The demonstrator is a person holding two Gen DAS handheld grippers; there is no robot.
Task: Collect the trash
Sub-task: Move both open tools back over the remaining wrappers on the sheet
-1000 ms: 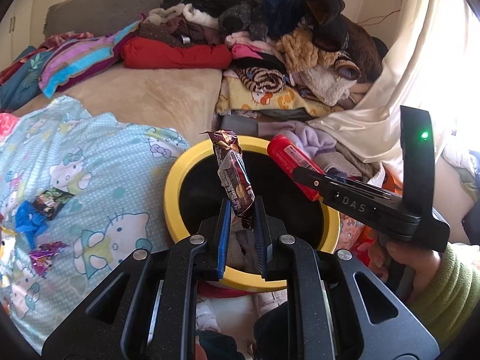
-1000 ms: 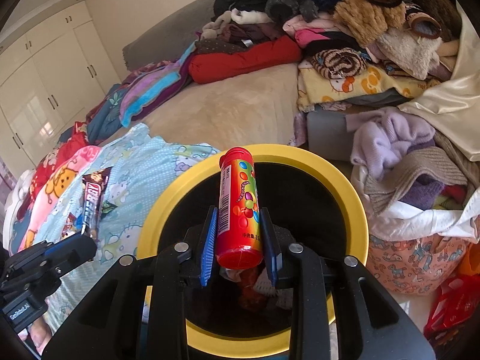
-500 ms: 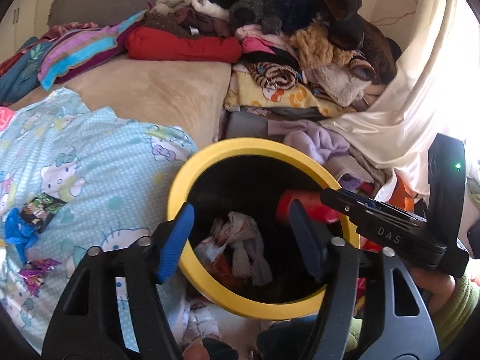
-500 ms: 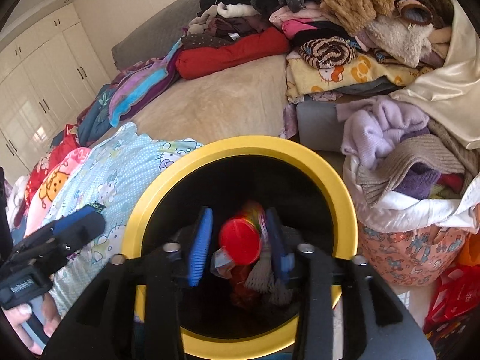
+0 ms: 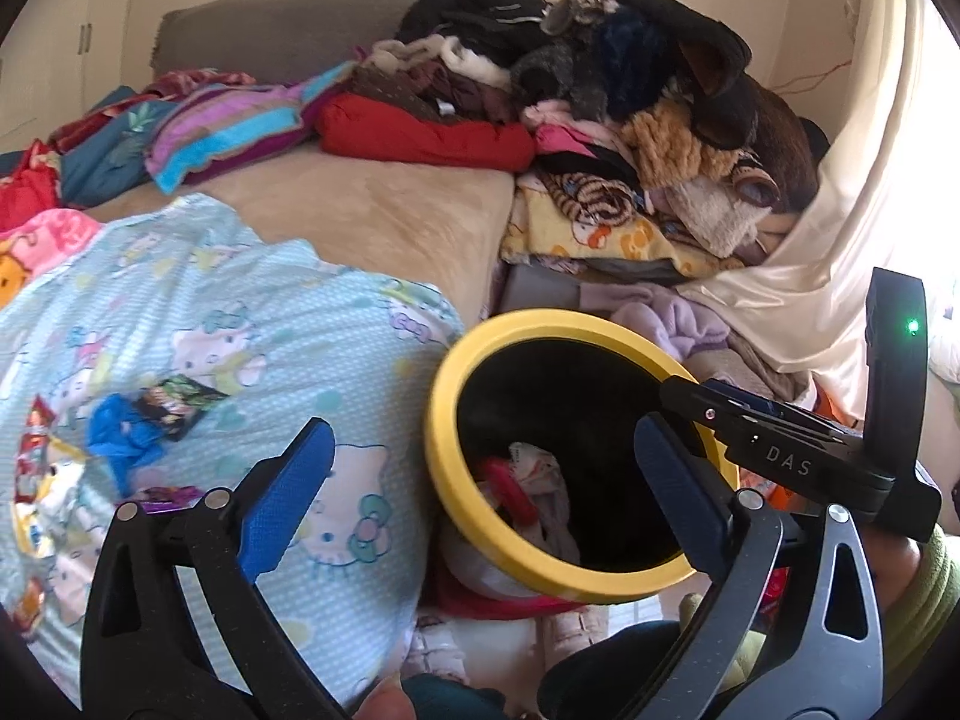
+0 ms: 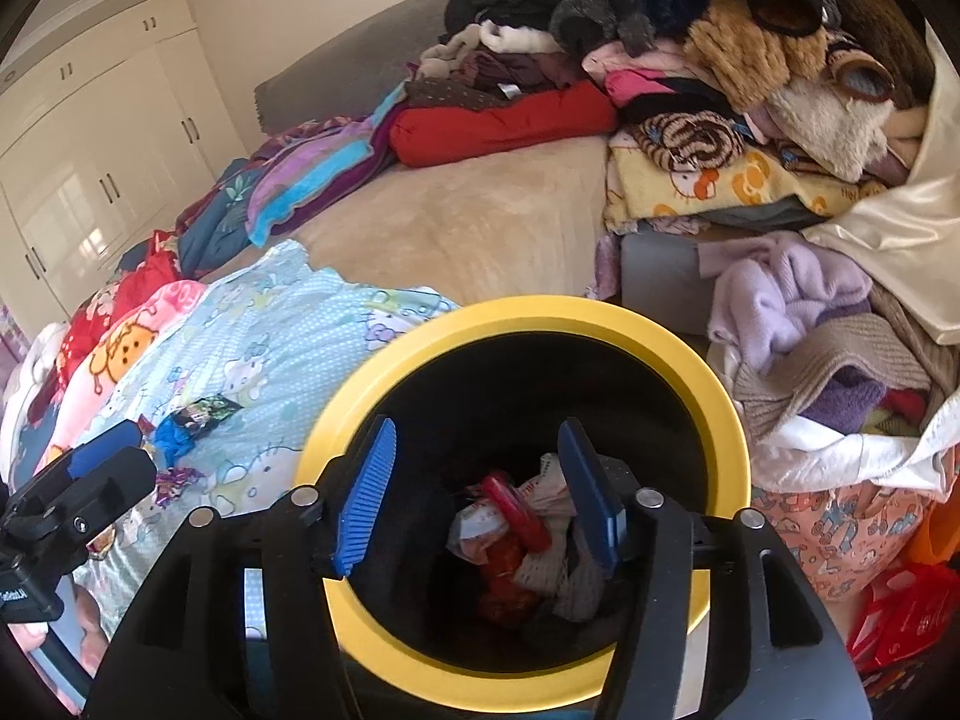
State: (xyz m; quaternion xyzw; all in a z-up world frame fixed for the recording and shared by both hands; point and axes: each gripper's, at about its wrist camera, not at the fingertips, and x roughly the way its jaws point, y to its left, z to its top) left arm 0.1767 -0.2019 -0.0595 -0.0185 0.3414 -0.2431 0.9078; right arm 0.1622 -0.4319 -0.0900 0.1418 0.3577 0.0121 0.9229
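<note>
A black bin with a yellow rim [image 5: 447, 396] [image 6: 708, 372] stands beside the bed. Inside lie a red candy tube [image 6: 516, 510] [image 5: 507, 489], crumpled paper and wrappers. My left gripper [image 5: 480, 492] hangs over the bin's left rim, jaws still opening, nothing between them. My right gripper [image 6: 474, 492] is above the bin mouth, jaws still opening and empty. Loose wrappers rest on the light blue cartoon blanket [image 5: 180, 312]: a dark green one [image 5: 174, 402] [image 6: 204, 411], a blue one [image 5: 123, 438] and a purple one [image 6: 177, 477].
Heaps of clothes and plush toys [image 5: 630, 120] fill the bed's far end. A lilac sweater [image 6: 786, 294] and more laundry lie right of the bin. A cream curtain [image 5: 840, 228] hangs at right. White wardrobes [image 6: 90, 180] line the left wall.
Both grippers opened. The chocolate wrapper left the left gripper and the red candy tube left the right one; the tube now lies in the bin. The left gripper shifted left.
</note>
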